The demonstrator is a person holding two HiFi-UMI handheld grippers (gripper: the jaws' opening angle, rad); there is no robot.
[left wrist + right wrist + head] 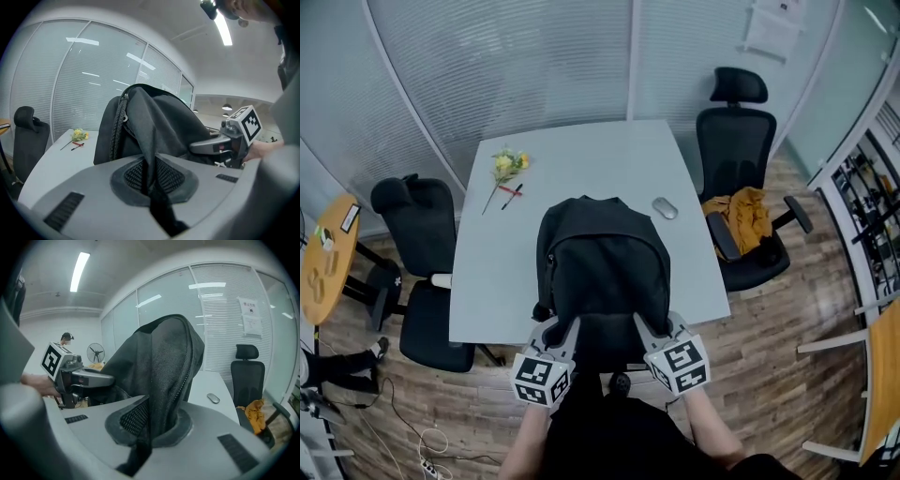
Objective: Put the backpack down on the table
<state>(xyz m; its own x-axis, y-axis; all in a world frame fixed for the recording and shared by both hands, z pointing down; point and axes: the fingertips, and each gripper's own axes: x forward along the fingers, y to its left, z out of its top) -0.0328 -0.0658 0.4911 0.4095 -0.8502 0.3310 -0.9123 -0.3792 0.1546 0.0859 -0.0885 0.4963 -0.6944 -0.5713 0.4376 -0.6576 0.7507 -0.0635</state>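
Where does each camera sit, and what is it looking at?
Head view: on the person's head, looking steeply down at the backpack over the table; both forearms, left gripper and right gripper show.
Left gripper view: rides the left gripper, looking along its jaws, shut on the backpack; right gripper shows.
Right gripper view: rides the right gripper, jaws shut on the backpack; left gripper shows.
Shared: all three see the backpack.

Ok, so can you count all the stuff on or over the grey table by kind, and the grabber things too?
Backpack: 1
Computer mouse: 1
Yellow flower bunch: 1
Red pen: 1
Grippers: 2, the left gripper and the right gripper, both shut on the backpack
Total: 6
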